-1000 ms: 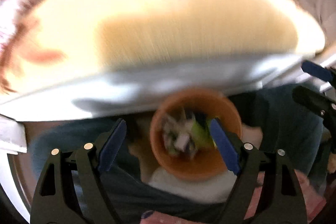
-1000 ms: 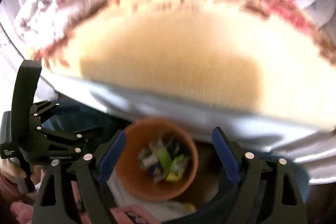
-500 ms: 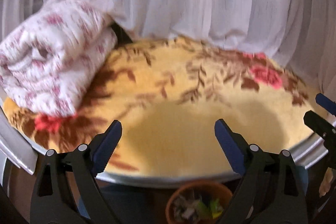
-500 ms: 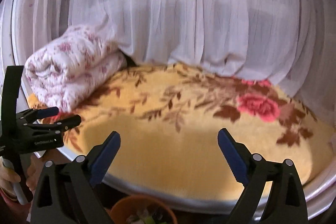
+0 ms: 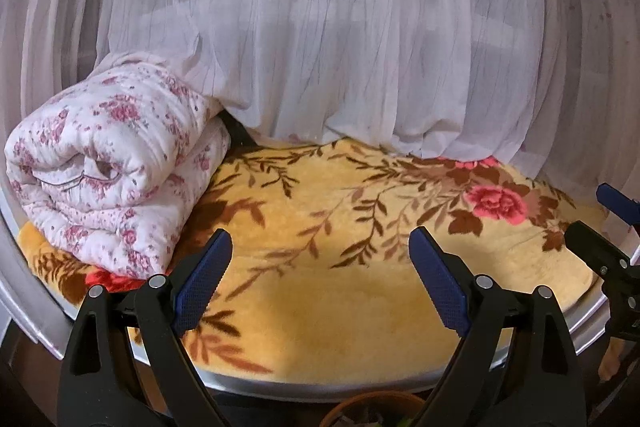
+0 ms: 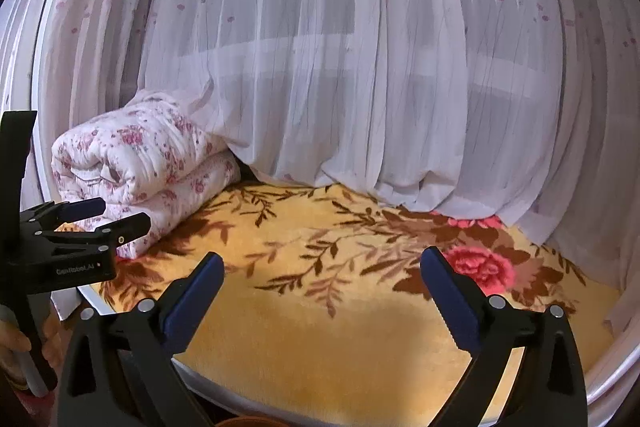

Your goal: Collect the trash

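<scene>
- Left tool (image 5: 320,275): blue-padded fingers spread wide, holding nothing, low centre of frame above the yellow floral blanket (image 5: 360,307).
- Right tool (image 6: 322,297): likewise spread wide and empty, over the same blanket.
- Orange pot (image 5: 368,409) with trash scraps: bottom edge, below the blanket's rim.
- Rolled floral quilt (image 5: 116,171): left of frame, resting on the blanket.
- Sheer curtain (image 5: 340,47): upper frame, behind.
</scene>
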`<action>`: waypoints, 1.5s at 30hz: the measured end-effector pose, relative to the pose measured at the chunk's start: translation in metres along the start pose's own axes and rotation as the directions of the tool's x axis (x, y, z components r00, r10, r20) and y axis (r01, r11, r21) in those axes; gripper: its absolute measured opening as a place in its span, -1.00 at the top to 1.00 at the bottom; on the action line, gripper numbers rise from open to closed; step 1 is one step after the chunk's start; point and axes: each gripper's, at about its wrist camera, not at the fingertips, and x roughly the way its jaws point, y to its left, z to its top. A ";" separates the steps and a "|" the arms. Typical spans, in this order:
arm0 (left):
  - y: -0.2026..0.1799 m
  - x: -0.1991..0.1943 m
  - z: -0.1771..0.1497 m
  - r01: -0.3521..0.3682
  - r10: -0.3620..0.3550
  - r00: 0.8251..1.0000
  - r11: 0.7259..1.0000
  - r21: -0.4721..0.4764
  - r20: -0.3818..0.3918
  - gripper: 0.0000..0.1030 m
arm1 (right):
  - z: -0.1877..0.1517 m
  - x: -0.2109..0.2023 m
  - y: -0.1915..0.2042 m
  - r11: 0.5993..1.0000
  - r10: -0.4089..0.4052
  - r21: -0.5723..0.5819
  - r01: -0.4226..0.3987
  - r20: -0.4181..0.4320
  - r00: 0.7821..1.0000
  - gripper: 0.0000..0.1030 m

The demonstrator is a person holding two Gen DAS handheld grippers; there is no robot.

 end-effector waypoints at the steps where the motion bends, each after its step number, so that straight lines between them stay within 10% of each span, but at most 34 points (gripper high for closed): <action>1: 0.000 -0.002 0.001 0.002 -0.002 1.000 1.000 -0.002 0.004 -0.70 | 0.001 -0.002 0.000 1.000 0.000 0.001 0.000 0.005 1.000 -0.88; 45: -0.006 -0.029 0.020 0.002 -0.002 0.995 1.000 -0.001 0.098 -0.70 | 0.008 -0.014 -0.003 1.000 -0.011 0.014 0.011 0.043 0.999 -0.89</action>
